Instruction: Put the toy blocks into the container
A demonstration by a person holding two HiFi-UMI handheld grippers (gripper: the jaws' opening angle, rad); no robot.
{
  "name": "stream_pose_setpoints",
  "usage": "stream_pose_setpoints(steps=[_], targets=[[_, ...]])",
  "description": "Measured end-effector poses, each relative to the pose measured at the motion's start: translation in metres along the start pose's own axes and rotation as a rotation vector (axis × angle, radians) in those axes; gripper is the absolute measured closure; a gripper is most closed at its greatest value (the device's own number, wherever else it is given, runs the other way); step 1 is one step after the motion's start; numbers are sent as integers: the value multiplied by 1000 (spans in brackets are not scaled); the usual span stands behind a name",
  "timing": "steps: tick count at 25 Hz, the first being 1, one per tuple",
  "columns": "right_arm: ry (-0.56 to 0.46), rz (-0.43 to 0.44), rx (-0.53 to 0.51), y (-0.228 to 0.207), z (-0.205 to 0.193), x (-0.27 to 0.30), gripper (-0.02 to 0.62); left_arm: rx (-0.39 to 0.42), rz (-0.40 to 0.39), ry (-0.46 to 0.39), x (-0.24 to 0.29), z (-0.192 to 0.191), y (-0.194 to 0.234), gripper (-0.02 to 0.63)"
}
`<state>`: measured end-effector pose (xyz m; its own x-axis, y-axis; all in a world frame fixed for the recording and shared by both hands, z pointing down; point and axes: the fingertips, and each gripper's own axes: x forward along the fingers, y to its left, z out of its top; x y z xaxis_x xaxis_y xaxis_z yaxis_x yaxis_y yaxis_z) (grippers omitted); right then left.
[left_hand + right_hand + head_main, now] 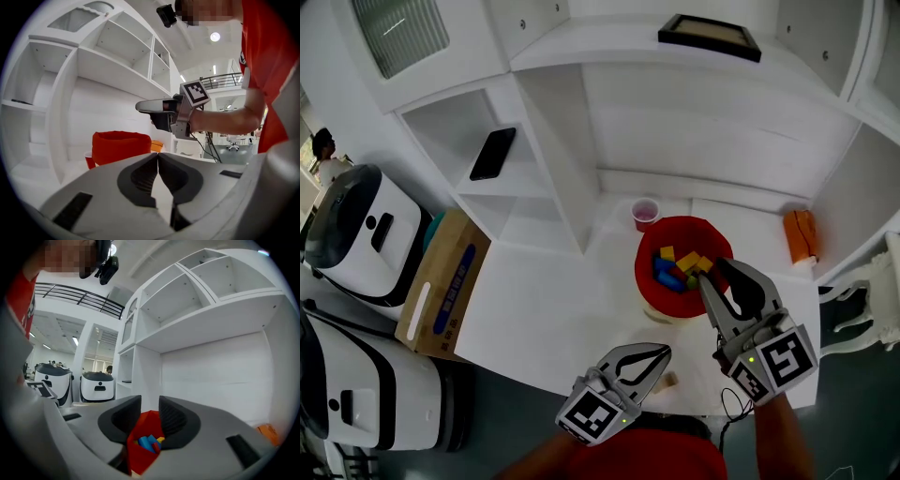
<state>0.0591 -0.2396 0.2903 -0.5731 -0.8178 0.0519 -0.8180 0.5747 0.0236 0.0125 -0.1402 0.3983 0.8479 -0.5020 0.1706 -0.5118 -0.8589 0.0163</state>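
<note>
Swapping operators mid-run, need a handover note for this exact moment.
Left tool: shut, empty, low over the table's near edge.
Right tool: open, nothing gripped, above the red container's edge.
Done: several coloured blocks already lie in the container.
Left: one pale block on the table beside the left tool. It probably goes in next.

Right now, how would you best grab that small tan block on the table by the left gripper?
Probably from straight above, closing the gripper on two opposite sides of the tan block: it lies low on the white table, so only its sides offer a hold. The left gripper, shut now, is nearest and must open first.
</note>
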Motion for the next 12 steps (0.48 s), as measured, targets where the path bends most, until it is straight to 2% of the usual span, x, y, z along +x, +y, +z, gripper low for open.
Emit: stream_pose_setpoints(steps=[2,5,9,12], targets=[[-9,2,-2,6,-1,-9,515,32,-28,37,-1,-14,-7,580],[-22,-16,-16,12,0,-23,600,-5,-58,76,-1,-31,-18,550],[-6,-23,-29,21,-4,-39,606,-11,-106,162,-2,-60,-32,461],[0,-28,-22,26,-8,-48,606,-2,-135,245,-3,-85,-42,424]])
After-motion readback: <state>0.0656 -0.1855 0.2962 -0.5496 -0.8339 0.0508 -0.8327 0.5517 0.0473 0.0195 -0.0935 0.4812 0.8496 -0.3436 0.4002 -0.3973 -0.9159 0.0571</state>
